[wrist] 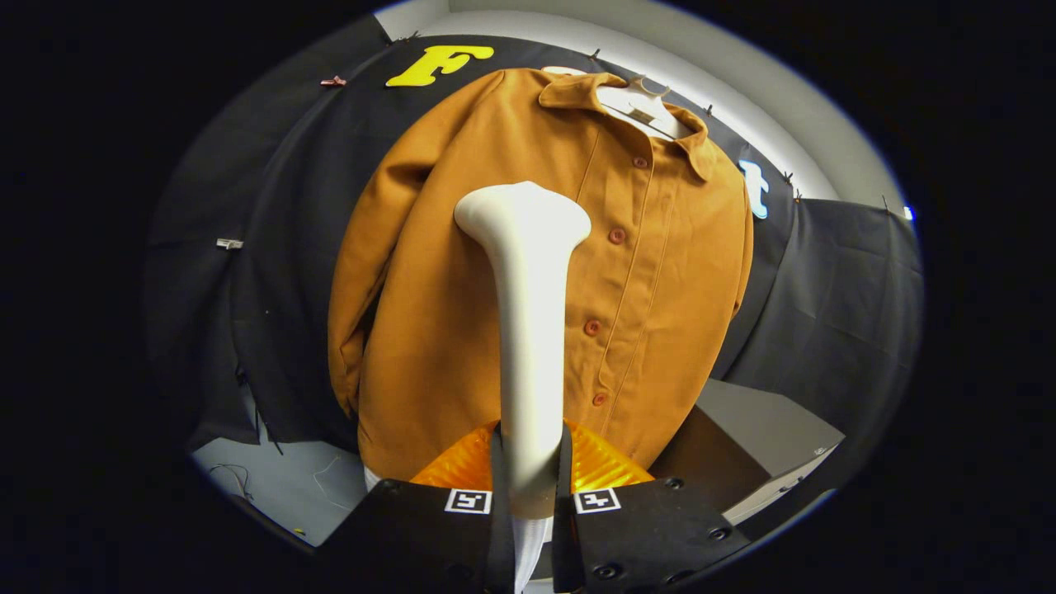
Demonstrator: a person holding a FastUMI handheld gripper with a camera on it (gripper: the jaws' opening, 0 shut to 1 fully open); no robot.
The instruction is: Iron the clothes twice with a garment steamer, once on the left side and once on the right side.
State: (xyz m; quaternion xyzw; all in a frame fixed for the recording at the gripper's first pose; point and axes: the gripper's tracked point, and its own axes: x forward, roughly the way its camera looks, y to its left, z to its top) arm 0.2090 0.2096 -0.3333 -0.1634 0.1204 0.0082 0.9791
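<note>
The gripper (530, 474) is clenched on the handle of a white garment steamer (528, 330), both fingers pressing its sides just above the two small square markers on the gripper body. The steamer rises straight ahead toward 12 o'clock, its wide head resting against or just in front of the chest of an orange-brown jacket (462, 330); contact cannot be confirmed. The head sits at 9 o'clock from the row of buttons (616, 236). The jacket hangs buttoned on a pale hanger (639, 103) before the black cloth wall (272, 247). A grey counter (759, 421) lies at 4 o'clock from the jacket's hem.
</note>
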